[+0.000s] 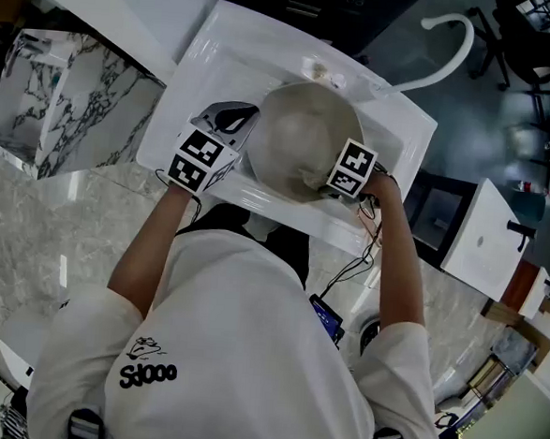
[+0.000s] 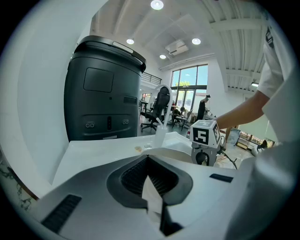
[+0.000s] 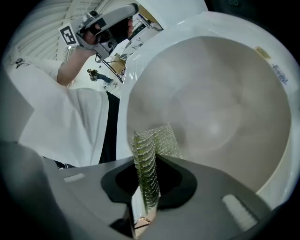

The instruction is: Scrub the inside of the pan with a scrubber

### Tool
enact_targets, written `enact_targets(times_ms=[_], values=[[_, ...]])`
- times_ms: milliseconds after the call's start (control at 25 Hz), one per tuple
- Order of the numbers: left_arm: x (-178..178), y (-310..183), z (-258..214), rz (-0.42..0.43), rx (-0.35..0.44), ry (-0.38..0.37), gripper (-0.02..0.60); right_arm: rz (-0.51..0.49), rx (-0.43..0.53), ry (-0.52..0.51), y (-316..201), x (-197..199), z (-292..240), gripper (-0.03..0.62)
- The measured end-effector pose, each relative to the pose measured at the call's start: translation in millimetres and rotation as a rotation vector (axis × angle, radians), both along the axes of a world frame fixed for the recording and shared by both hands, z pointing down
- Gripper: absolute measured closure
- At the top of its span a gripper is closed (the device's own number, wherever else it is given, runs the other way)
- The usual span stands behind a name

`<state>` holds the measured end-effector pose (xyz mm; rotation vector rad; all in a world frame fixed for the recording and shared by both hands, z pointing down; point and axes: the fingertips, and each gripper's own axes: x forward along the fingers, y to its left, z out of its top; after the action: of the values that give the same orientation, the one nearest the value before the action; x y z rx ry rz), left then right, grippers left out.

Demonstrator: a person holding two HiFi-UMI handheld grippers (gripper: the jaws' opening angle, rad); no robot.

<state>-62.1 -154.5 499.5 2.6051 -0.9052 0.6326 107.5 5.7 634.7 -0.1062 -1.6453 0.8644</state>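
- Pan (image 1: 300,136), round, beige inside with a white rim, sits in the middle of the white sink (image 1: 399,119).
- Left tool (image 2: 151,185) is clenched on a thin white edge, apparently the pan's rim, steadying it.
- Right tool (image 3: 146,183) grips a green-silver mesh scrubber (image 3: 152,145), whose tip seems to touch the near inner wall.
- Scrubbing looks under way; no obvious residue shows, so what remains is unclear.

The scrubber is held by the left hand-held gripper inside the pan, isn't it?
Wrong side. The scrubber is held by the right hand-held gripper inside the pan. The right gripper view shows it clamped between that gripper's jaws.
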Motion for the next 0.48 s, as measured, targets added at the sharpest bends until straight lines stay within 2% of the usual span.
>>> enact_targets(times_ms=[280,480], values=[[3.6,2.4,1.7,0.005,-0.005,0.001,0.577,-0.061,0.131,0.050,-9.3,16.5,3.3,0.520],[4.4,3.6,2.4,0.006,-0.009,-0.001,0.577,-0.082,0.170,0.063,-14.1,21.7,4.0,0.520]])
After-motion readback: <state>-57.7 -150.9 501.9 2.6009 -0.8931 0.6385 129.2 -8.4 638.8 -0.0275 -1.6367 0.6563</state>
